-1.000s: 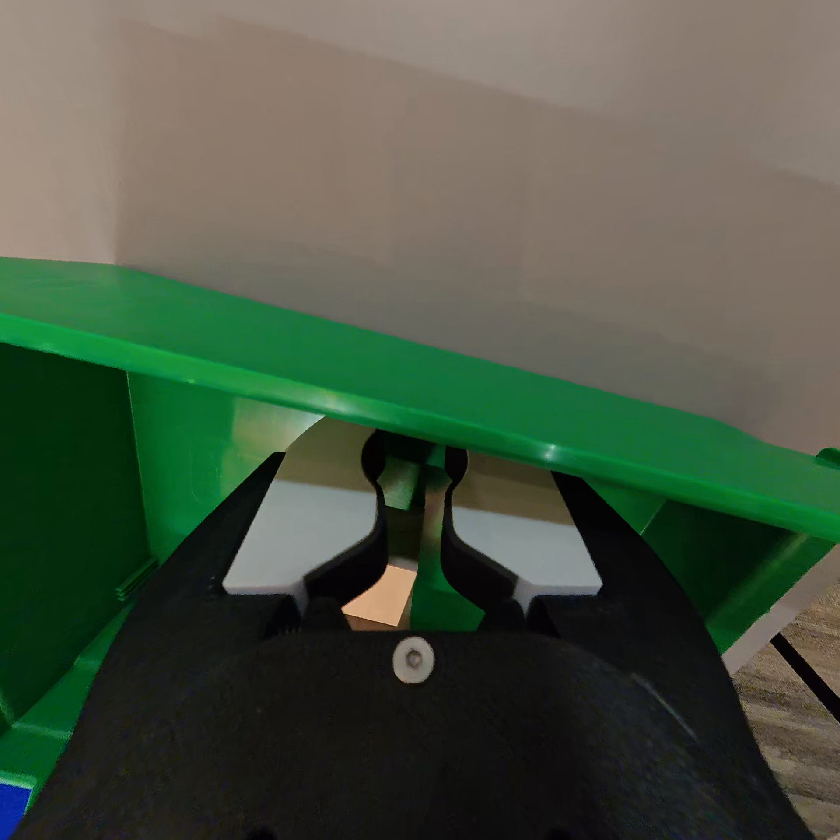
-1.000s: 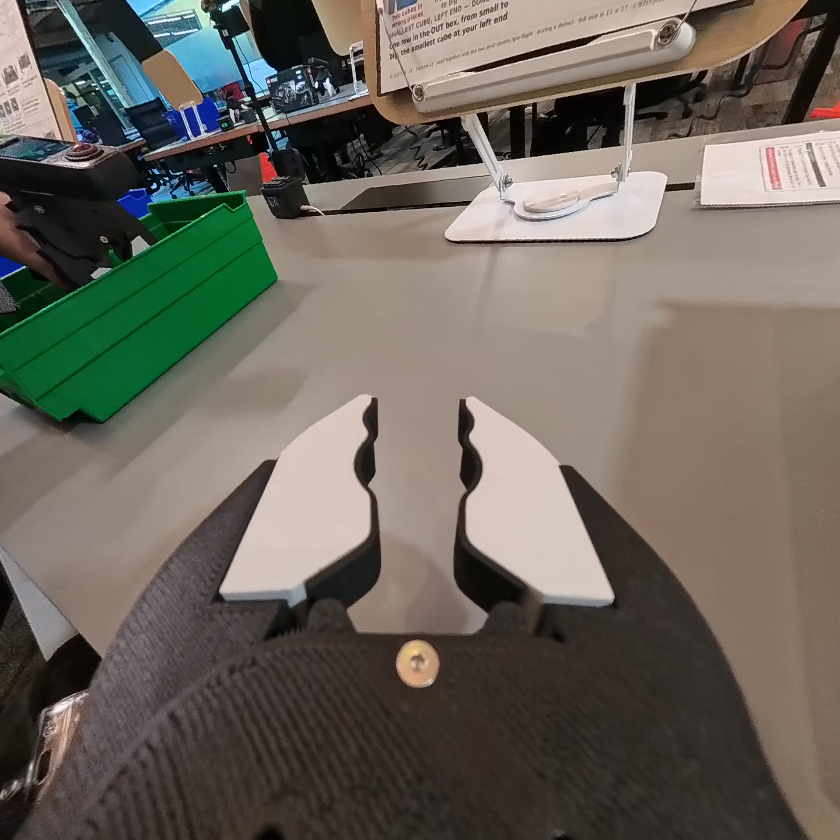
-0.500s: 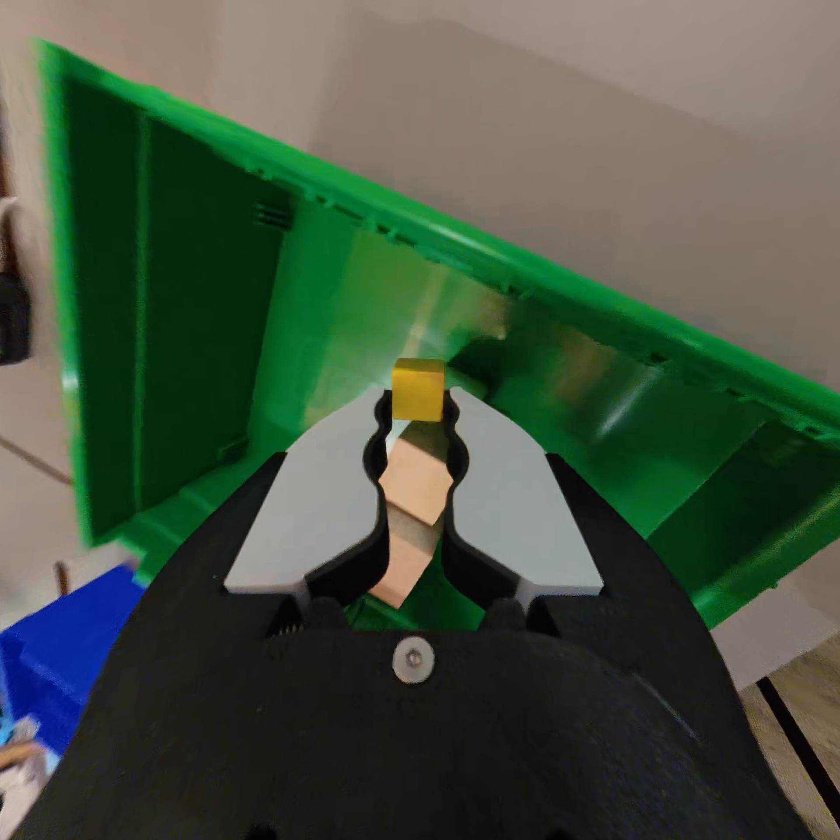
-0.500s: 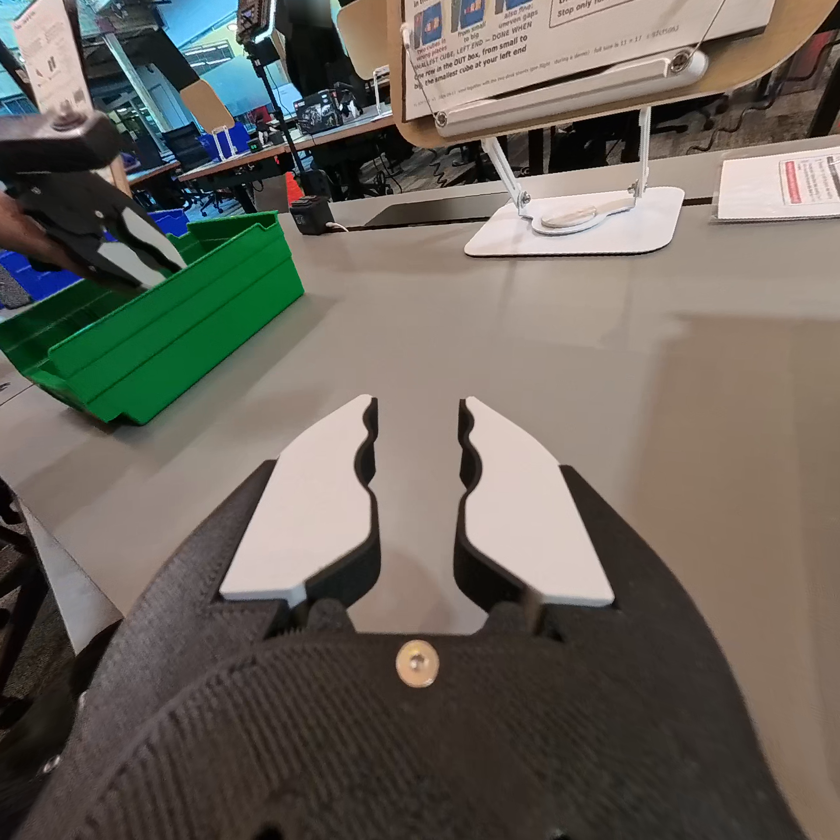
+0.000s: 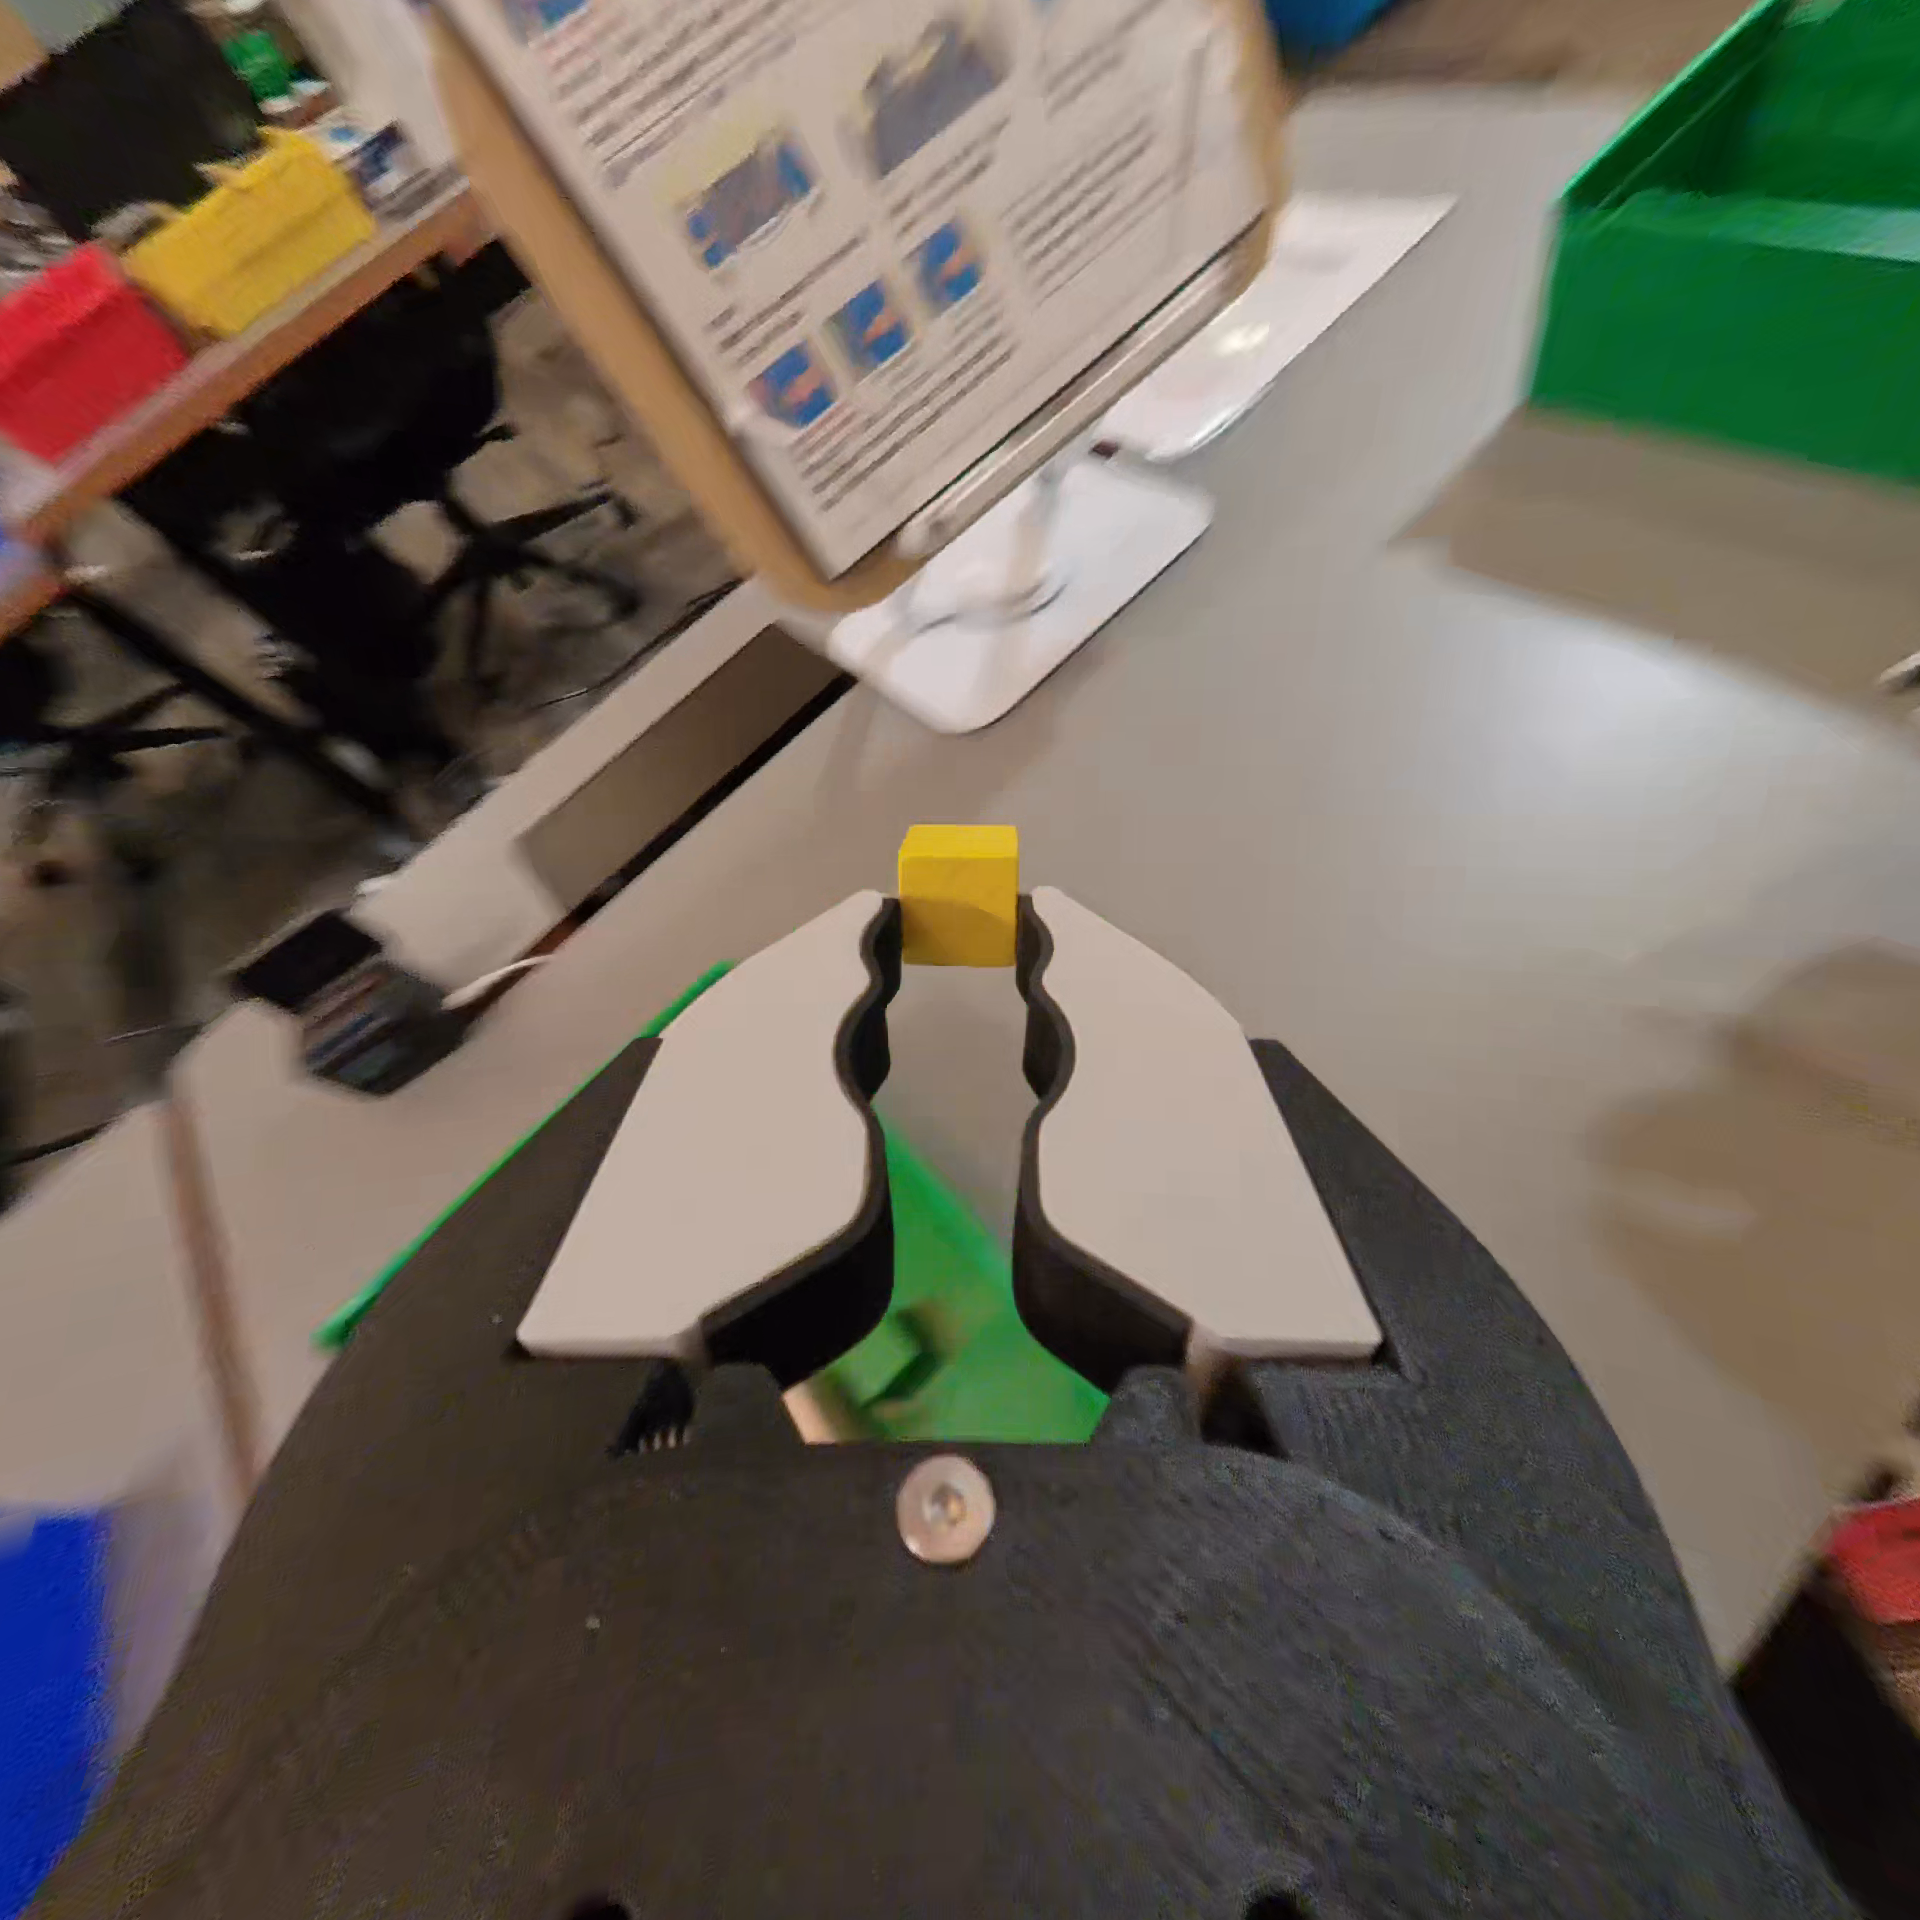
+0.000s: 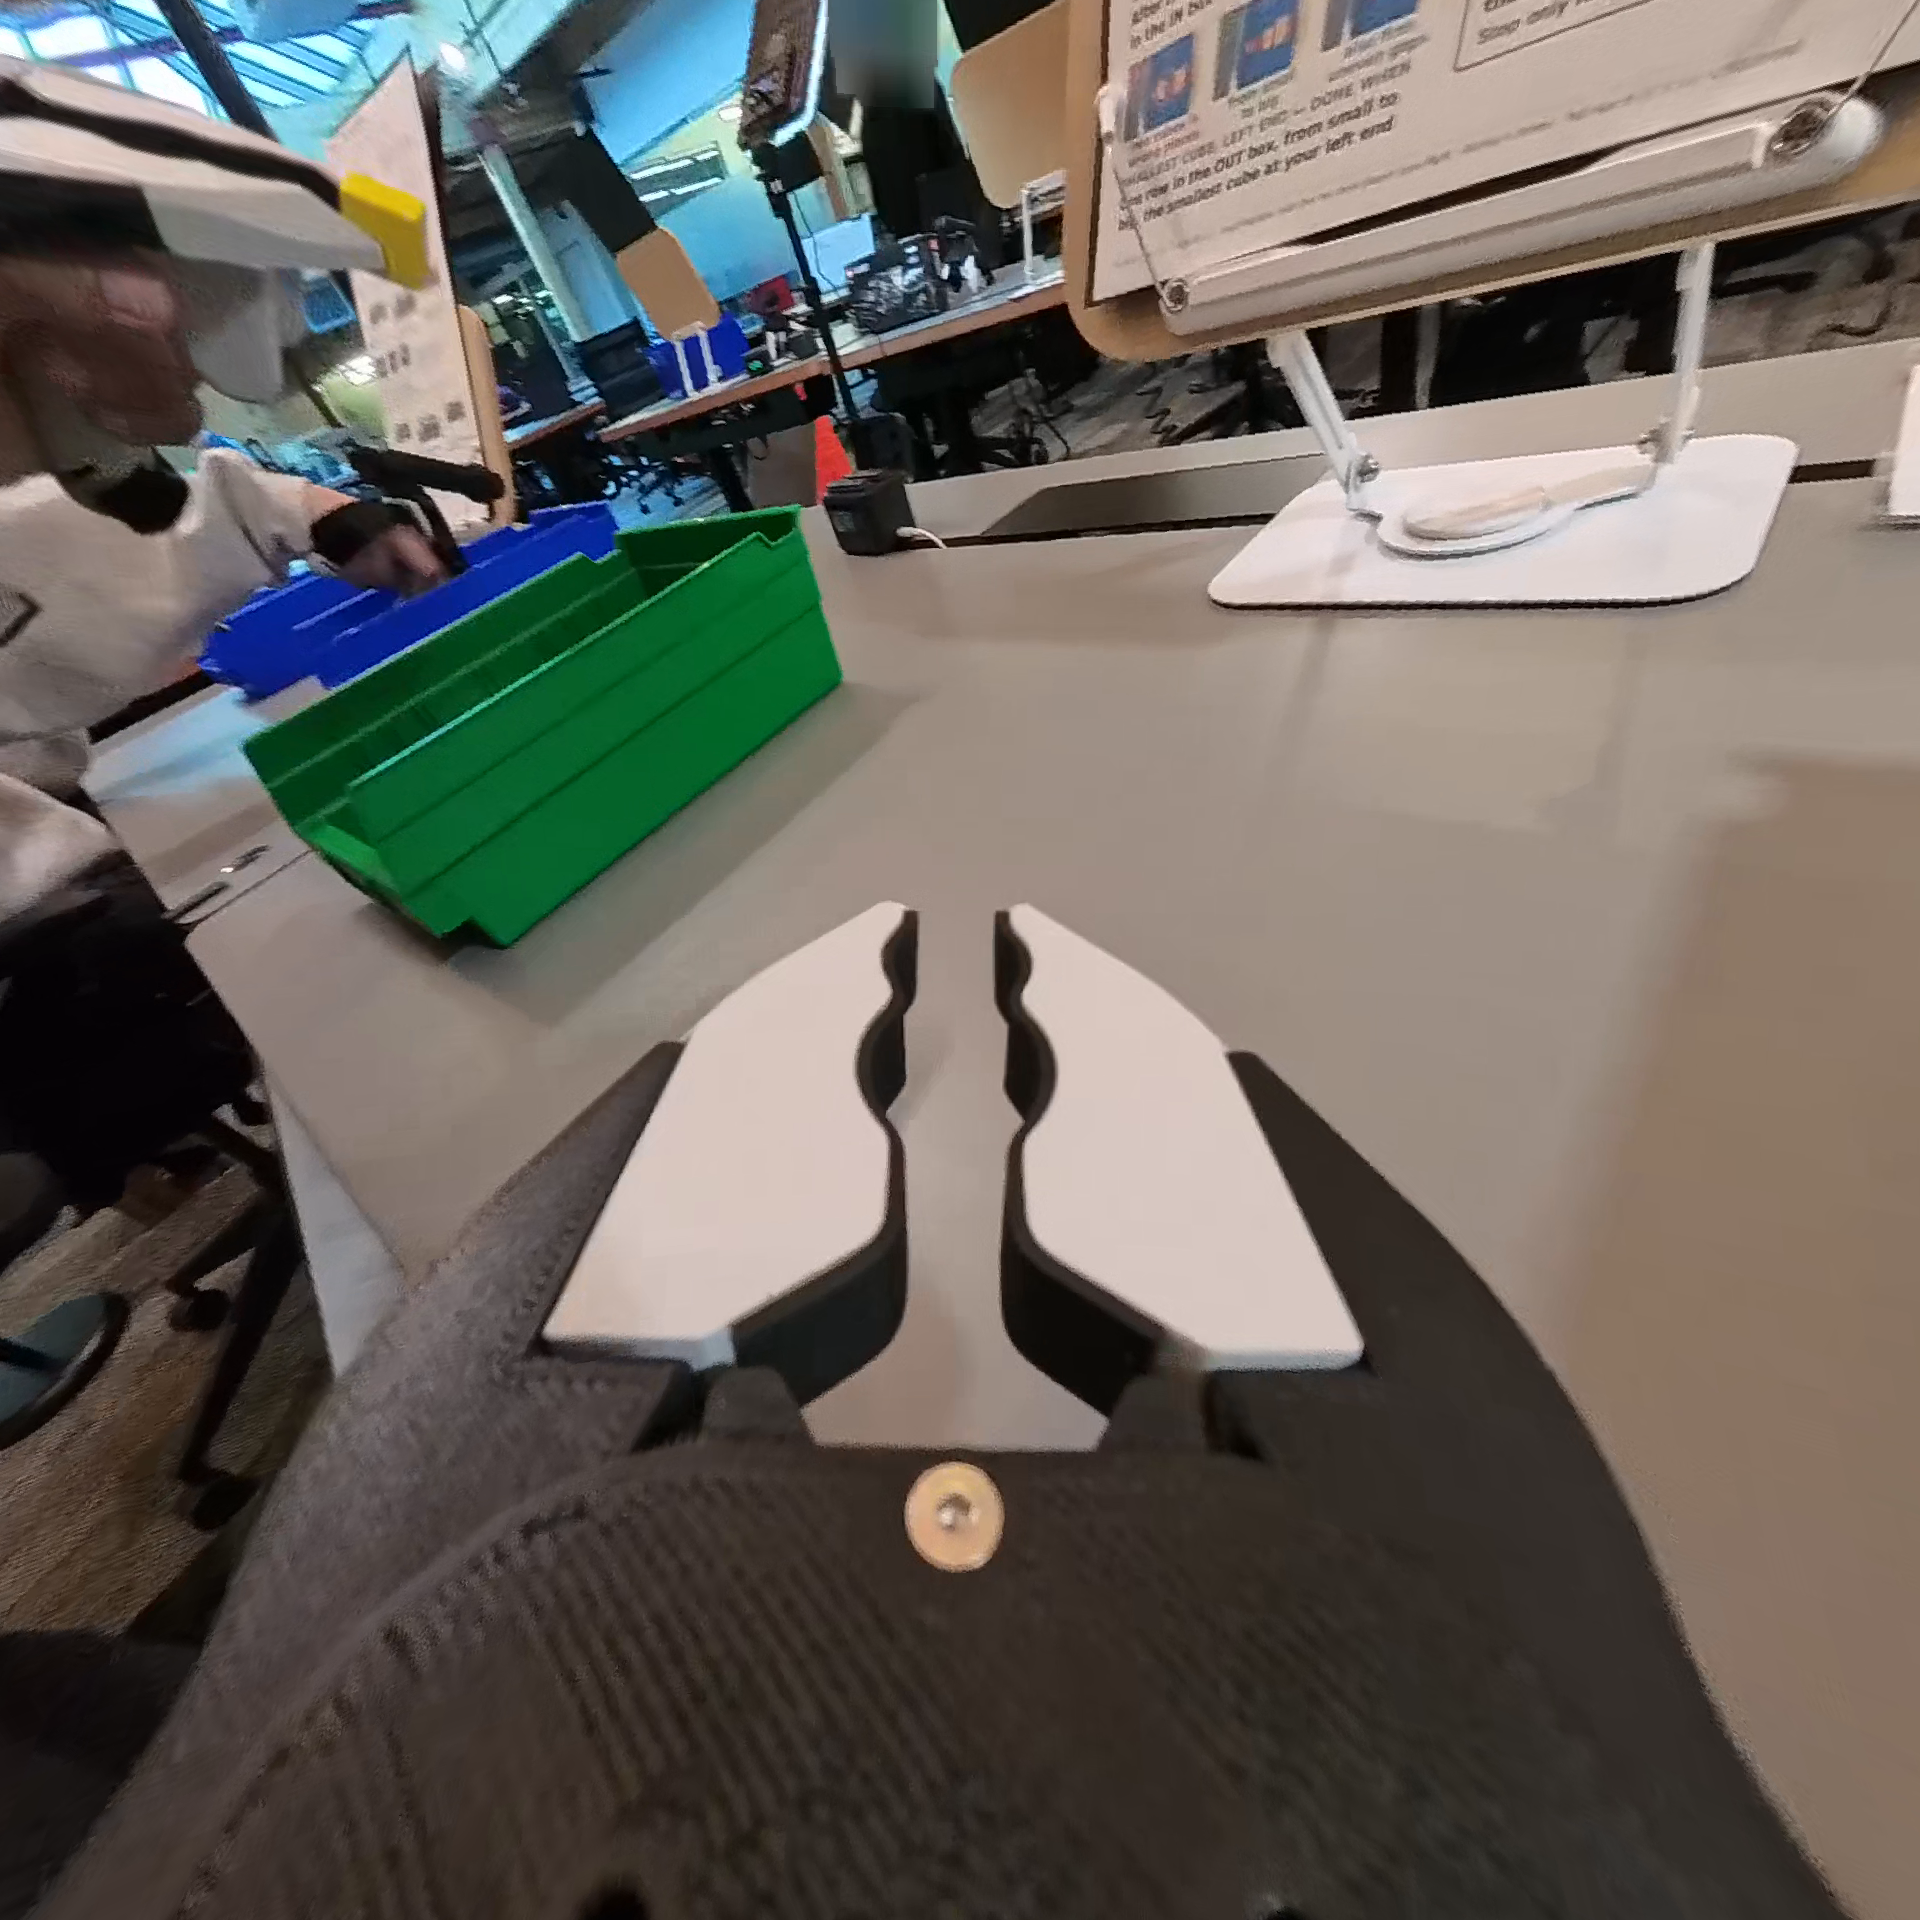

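My left gripper [image 5: 958, 914] is shut on a small yellow cube [image 5: 956, 899], pinched at the very fingertips and held in the air above the grey table [image 5: 1455, 935]. A green bin [image 5: 935, 1299] shows below, between the fingers. In the right wrist view the left gripper [image 6: 364, 244] is high at the top left with the yellow cube [image 6: 390, 239] in its tip, above and left of the green bin [image 6: 582, 707]. My right gripper [image 6: 956, 935] is empty, with only a narrow gap between its jaws, low over the table [image 6: 1351, 831].
A document stand with a white base [image 6: 1507, 540] stands at the back of the table; it also shows in the left wrist view [image 5: 1039, 582]. A second green bin [image 5: 1745, 291] is at the far right. A blue bin [image 6: 416, 613] lies behind the green one, where another person's hand [image 6: 384, 545] reaches.
My left gripper came up out of the green bin with the yellow cube and swung towards the document stand. My right gripper's jaws have narrowed.
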The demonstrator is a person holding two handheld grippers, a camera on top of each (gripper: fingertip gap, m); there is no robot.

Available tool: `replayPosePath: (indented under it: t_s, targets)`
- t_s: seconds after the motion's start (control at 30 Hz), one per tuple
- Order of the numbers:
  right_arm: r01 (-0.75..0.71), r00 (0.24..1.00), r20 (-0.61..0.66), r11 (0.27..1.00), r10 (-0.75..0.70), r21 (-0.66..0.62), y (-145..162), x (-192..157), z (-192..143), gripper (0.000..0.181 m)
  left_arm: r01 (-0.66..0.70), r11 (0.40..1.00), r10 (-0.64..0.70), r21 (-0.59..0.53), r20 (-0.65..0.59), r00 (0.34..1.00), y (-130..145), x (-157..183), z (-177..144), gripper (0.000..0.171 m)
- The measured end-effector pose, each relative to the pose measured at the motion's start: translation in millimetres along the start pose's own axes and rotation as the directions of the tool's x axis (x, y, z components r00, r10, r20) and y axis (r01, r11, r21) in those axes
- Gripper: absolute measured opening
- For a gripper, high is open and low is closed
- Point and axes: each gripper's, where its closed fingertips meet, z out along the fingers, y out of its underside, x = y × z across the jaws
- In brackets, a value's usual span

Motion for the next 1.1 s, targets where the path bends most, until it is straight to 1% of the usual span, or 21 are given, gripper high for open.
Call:
replayPosePath:
  t_s: [0.03,0.07,0.1,0.13,0.17,0.2,0.23,0.27,0.3,0.37,0.43,0.5,0.53,0.63,0.7,0.8,0.83,0.87,0.93,1.03,1.1]
  targets:
    - [-0.010,1.000,0.015,1.000,0.010,0.000,-1,-2,0,0.016,0.044,0.998,-0.042,0.033,-0.059,0.997,-9,18,3,0.022]
    - [-0.018,0.999,0.040,1.000,0.019,-0.010,0,-5,0,0.021,0.090,0.994,-0.082,0.062,-0.119,0.989,-17,36,5,0.022]
    - [-0.027,0.997,0.068,0.999,0.029,-0.033,2,-9,0,0.028,0.148,0.985,-0.130,0.089,-0.186,0.974,-24,54,8,0.022]
    - [-0.034,0.995,0.094,0.998,0.040,-0.059,5,-12,0,0.033,0.223,0.968,-0.187,0.111,-0.270,0.945,-30,76,11,0.022]
    - [-0.043,0.991,0.120,0.996,0.052,-0.074,7,-16,0,0.034,0.322,0.938,-0.254,0.129,-0.377,0.890,-38,101,14,0.022]
    - [-0.058,0.987,0.142,0.995,0.068,-0.077,7,-19,0,0.034,0.429,0.894,-0.320,0.128,-0.488,0.812,-43,127,16,0.022]
    - [-0.076,0.983,0.159,0.994,0.087,-0.076,5,-21,-1,0.033,0.523,0.845,-0.375,0.112,-0.573,0.729,-47,150,20,0.022]
    - [-0.090,0.980,0.170,0.993,0.101,-0.070,4,-22,-2,0.032,0.597,0.797,-0.421,0.086,-0.631,0.652,-46,169,26,0.021]
    - [-0.097,0.979,0.175,0.993,0.107,-0.062,2,-21,-4,0.030,0.646,0.761,-0.450,0.063,-0.667,0.595,-43,186,34,0.021]
    - [-0.093,0.978,0.182,0.995,0.100,-0.044,-2,-18,-10,0.025,0.695,0.717,-0.471,0.043,-0.706,0.529,-35,211,48,0.021]
    - [-0.090,0.968,0.233,0.995,0.098,-0.047,-4,-21,-16,0.011,0.714,0.700,-0.499,-0.013,-0.724,0.477,-24,229,58,0.021]
    - [-0.105,0.955,0.273,0.992,0.119,-0.064,-3,-24,-20,0.007,0.703,0.709,-0.491,-0.060,-0.758,0.430,-18,248,60,0.021]
    - [-0.121,0.951,0.276,0.990,0.138,-0.076,-1,-23,-20,0.010,0.696,0.715,-0.484,-0.062,-0.763,0.429,-14,254,61,0.021]
    - [-0.175,0.936,0.288,0.977,0.202,-0.118,6,-26,-19,0.028,0.663,0.744,-0.465,-0.084,-0.778,0.423,-2,267,67,0.021]
    - [-0.169,0.933,0.297,0.976,0.202,-0.136,9,-30,-18,0.034,0.660,0.746,-0.459,-0.093,-0.789,0.408,3,270,70,0.021]
    - [-0.111,0.942,0.302,0.984,0.150,-0.143,14,-35,-18,0.033,0.684,0.723,-0.474,-0.102,-0.793,0.383,11,266,75,0.021]
    - [-0.088,0.946,0.298,0.986,0.129,-0.145,15,-36,-18,0.030,0.694,0.712,-0.485,-0.105,-0.789,0.377,13,262,78,0.021]
    - [-0.068,0.954,0.281,0.986,0.108,-0.151,18,-34,-17,0.026,0.705,0.700,-0.500,-0.114,-0.783,0.370,16,258,80,0.021]
    - [-0.037,0.969,0.234,0.984,0.078,-0.174,25,-26,-14,0.026,0.728,0.673,-0.527,-0.129,-0.775,0.350,21,251,84,0.021]
    - [-0.037,0.982,0.175,0.978,0.074,-0.207,33,-15,-10,0.036,0.756,0.637,-0.547,-0.148,-0.778,0.309,24,245,87,0.021]
    - [-0.048,0.984,0.160,0.978,0.082,-0.204,32,-12,-8,0.040,0.753,0.641,-0.551,-0.153,-0.774,0.311,27,244,90,0.021]
